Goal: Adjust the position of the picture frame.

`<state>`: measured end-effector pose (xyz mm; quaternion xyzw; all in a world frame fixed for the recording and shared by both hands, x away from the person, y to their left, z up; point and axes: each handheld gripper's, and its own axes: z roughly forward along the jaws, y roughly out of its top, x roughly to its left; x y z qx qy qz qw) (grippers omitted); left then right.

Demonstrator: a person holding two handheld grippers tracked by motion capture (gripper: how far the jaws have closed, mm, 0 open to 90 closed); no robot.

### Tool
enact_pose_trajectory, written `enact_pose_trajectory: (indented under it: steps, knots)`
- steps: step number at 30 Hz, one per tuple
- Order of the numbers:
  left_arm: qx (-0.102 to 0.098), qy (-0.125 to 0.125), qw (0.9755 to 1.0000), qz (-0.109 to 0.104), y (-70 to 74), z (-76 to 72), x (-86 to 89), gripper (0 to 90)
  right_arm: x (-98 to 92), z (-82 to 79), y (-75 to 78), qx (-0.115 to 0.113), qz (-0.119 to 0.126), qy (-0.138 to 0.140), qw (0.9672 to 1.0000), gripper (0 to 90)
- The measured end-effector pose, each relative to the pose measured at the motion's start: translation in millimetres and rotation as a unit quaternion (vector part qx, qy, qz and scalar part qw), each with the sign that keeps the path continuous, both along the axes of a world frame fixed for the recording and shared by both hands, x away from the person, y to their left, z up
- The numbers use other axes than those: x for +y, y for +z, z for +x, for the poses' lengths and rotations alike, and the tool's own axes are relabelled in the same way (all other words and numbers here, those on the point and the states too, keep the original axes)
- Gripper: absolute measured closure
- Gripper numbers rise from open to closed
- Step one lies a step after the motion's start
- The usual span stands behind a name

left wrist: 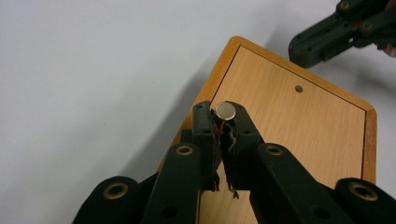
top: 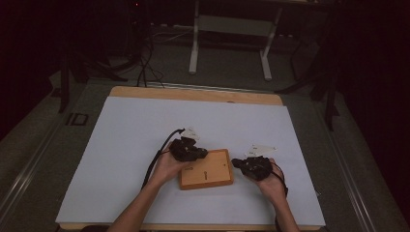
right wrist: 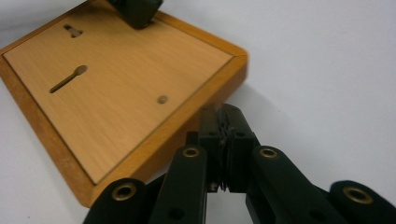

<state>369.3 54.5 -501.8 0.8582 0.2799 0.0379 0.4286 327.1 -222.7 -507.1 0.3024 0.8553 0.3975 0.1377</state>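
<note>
Left hand-held gripper (top: 193,153) sits over the wooden board's (top: 212,175) left end on the desk (top: 125,145); the board's long axis runs left-right. From my left gripper view, jaws are clamped on a small silver pin (left wrist: 226,110), pointing up. My right hand-held gripper (right wrist: 223,125) is pressed together, empty, beside the board's edge.

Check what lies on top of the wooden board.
Nothing rests on the wooden board: a slot, a keyhole cut-out and a small round hole show in its face. The left hand-held gripper, shut on a small silver disc, hangs above it and hides part of its surface.
</note>
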Motion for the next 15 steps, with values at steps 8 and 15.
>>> enact_pose_trajectory:
  steps: [8,15]
  knots:
    - [0.0,-0.002,0.9999,0.016,-2.3,8.3,-7.8,84.4,1.1,1.4,-6.0,0.01,-0.002,0.002,0.9999,89.3]
    - [0.006,0.004,0.9996,0.027,-6.7,11.7,-7.3,84.3,6.4,1.5,-11.8,0.021,-0.009,0.015,0.9996,89.3]
